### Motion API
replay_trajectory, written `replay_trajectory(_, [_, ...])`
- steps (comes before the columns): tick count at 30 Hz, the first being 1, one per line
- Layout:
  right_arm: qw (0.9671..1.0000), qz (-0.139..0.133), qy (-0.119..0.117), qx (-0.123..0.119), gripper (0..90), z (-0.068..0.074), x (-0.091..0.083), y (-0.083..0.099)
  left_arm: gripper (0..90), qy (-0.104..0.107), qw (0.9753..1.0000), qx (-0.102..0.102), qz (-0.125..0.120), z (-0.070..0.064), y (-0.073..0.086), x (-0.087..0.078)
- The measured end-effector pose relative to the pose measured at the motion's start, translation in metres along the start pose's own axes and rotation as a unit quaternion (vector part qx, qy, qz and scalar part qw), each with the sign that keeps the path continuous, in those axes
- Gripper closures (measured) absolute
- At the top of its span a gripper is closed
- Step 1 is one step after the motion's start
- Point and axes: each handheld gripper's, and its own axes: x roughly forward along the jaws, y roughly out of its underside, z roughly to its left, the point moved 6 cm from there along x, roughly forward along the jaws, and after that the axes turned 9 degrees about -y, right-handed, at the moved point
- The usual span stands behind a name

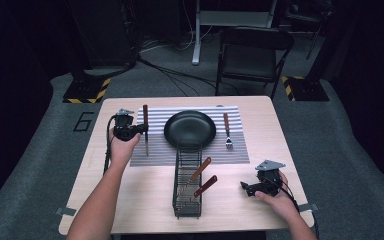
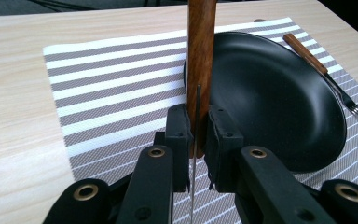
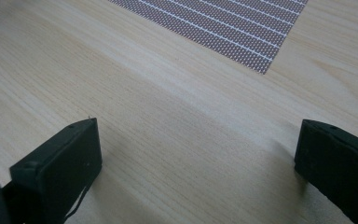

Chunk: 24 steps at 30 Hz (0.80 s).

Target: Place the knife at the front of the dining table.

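Observation:
A knife with a brown wooden handle point(image 2: 200, 56) and a thin steel blade point(image 1: 146, 145) is clamped in my left gripper point(image 2: 197, 140), which is shut on it over the striped placemat point(image 2: 107, 88), just left of the black plate point(image 2: 275, 98). In the high view the left gripper point(image 1: 139, 131) holds the knife point(image 1: 145, 117) at the placemat's left side. A fork point(image 1: 227, 131) with a wooden handle lies right of the plate point(image 1: 190, 128). My right gripper point(image 3: 196, 154) hovers low over bare table at the near right point(image 1: 246, 188), jaws wide apart, holding nothing.
A black wire cutlery rack point(image 1: 187, 182) stands in the table's middle front, with two wooden-handled utensils point(image 1: 202, 177) in it. The wooden table point(image 1: 145, 200) has bare room at the front left. A folding chair point(image 1: 252, 55) stands beyond the far edge.

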Motion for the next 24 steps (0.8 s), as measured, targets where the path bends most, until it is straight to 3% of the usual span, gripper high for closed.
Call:
replay_trajectory(8, [1.0000, 0.000, -0.001, 0.000, 0.0, 0.000, 0.000, 0.000, 80.4, -0.002, 0.9994, -0.034, 0.007, 0.006, -0.002, 0.021])
replay_trajectory(11, [1.0000, 0.000, -0.001, 0.000, 0.0, 0.001, 0.000, 0.000, 80.3, -0.007, 0.9979, -0.063, 0.014, 0.014, 0.000, 0.032])
replay_trajectory(17, [1.0000, 0.000, -0.003, -0.002, 0.0, 0.001, 0.000, 0.000, 80.0, -0.022, 0.9971, -0.064, 0.036, 0.013, -0.001, 0.047])
replay_trajectory(24, [1.0000, 0.000, -0.005, -0.003, 0.0, 0.001, 0.000, 0.000, 80.2, -0.030, 0.9928, -0.104, 0.051, 0.019, 0.004, 0.063])
